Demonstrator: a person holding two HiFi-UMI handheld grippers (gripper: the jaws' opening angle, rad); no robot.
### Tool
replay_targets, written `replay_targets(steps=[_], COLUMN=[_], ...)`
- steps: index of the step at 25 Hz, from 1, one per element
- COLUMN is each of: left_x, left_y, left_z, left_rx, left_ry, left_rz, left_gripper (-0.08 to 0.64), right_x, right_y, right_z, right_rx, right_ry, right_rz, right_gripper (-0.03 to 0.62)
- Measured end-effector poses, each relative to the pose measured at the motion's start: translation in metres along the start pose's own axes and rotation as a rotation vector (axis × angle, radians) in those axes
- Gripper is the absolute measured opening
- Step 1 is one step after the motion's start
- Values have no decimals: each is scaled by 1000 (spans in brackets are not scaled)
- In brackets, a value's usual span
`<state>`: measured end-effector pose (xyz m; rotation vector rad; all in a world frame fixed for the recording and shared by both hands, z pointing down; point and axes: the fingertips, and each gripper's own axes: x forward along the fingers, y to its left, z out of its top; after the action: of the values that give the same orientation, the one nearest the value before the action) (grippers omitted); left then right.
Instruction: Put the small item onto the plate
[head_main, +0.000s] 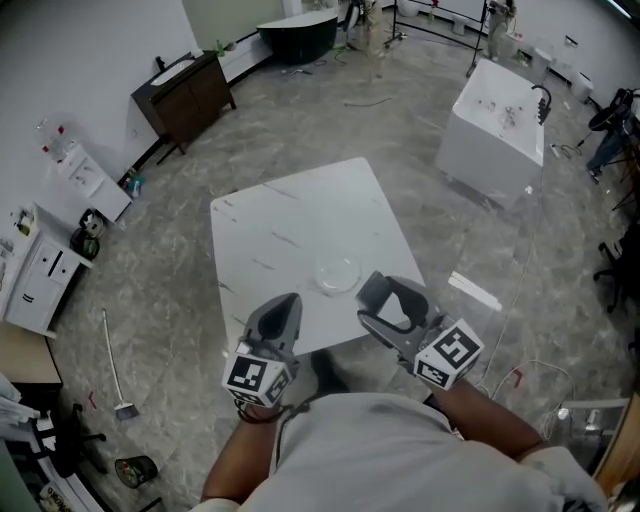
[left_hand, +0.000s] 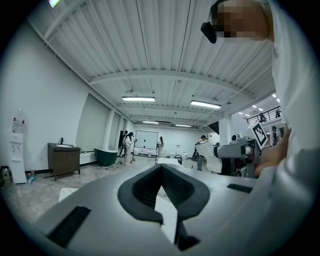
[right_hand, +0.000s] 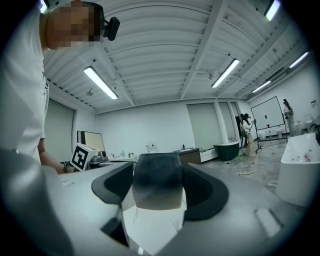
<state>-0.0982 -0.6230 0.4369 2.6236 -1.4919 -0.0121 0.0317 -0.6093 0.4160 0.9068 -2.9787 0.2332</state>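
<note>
A clear glass plate (head_main: 337, 272) lies near the front edge of the white marble table (head_main: 290, 215). My right gripper (head_main: 393, 300) hovers over the table's front right corner, just right of the plate. It is shut on a small item (right_hand: 159, 187), a squat piece that is dark grey on top and fades to white below. My left gripper (head_main: 287, 303) is held over the front edge, left of the plate. Its jaws meet at the tips with nothing between them (left_hand: 161, 169). Both gripper views point up and out across the room, so neither shows the plate.
A white tub-like unit (head_main: 495, 125) stands at the back right and a dark cabinet (head_main: 185, 95) at the back left. A broom (head_main: 115, 370) lies on the floor to the left. A clear panel (head_main: 480, 300) leans by the table's right side. Several people (left_hand: 127, 145) stand far off.
</note>
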Motion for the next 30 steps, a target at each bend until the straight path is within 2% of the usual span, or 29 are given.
replay_targets(steps=[6, 12, 16, 22, 30], left_x=[74, 122, 149, 180, 205], left_y=[70, 113, 127, 137, 159], left_z=[2, -13, -32, -66, -95], left_rx=[-8, -10, -14, -21, -72], left_ry=[22, 33, 67, 117, 157], left_rz=[-76, -140, -154, -125, -24], left_gripper=[8, 8, 8, 8, 7], right_x=[83, 137, 163, 188, 209], right_y=[-59, -109, -137, -171, -197], right_z=[-21, -76, -120, -188, -274], right_rx=[-49, -74, -76, -80, -93], right_ry=[72, 207, 308, 457, 632], right_rz=[-41, -83, -59, 16, 140], right_gripper=[296, 296, 296, 296, 295])
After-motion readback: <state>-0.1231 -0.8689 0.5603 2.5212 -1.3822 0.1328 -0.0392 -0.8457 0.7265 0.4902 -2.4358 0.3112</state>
